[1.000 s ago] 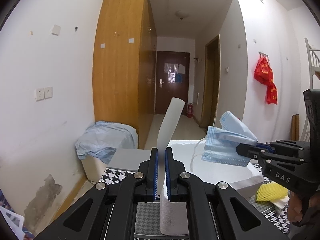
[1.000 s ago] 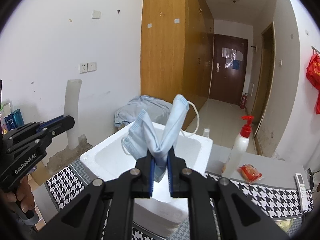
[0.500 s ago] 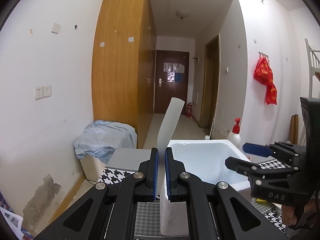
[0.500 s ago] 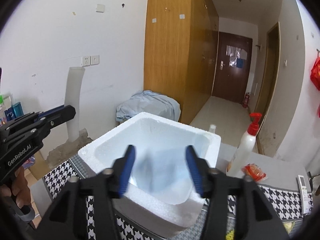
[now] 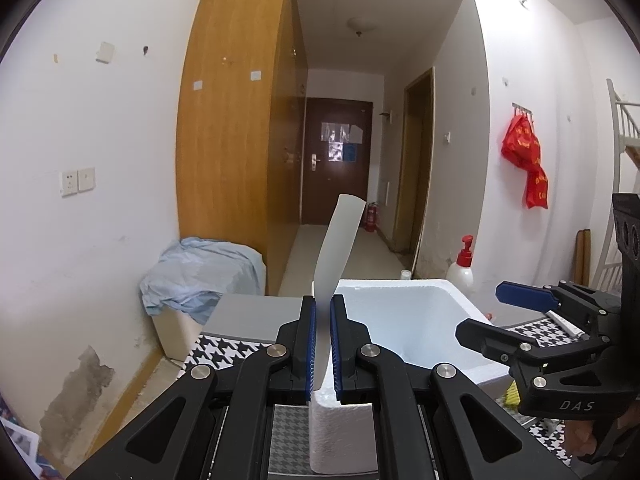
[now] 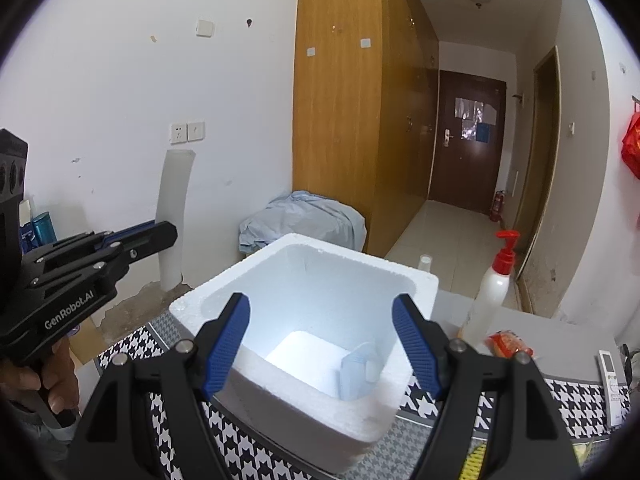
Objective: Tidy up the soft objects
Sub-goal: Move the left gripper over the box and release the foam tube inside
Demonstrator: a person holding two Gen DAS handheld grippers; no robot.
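Here, the left gripper (image 5: 323,344) pinches a thin, bendy white foam sheet (image 5: 335,248) near its lower edge. The right gripper (image 6: 320,344), its jaws opening with nothing between them, hovers over the foam box (image 6: 224,300) where a limp, featherlight face mask (image 6: 358,372) lies.

The left black plastic two-finger gripper (image 5: 323,346) has angular linkage arms with triangular cut-outs, round silver screws at each pivot and ribbed blue pads (image 5: 310,344) lining its fingers; white "GenRobot.AI" lettering marks its side. The right black plastic two-finger gripper (image 6: 322,344) is built alike, its housing marked "DAS".
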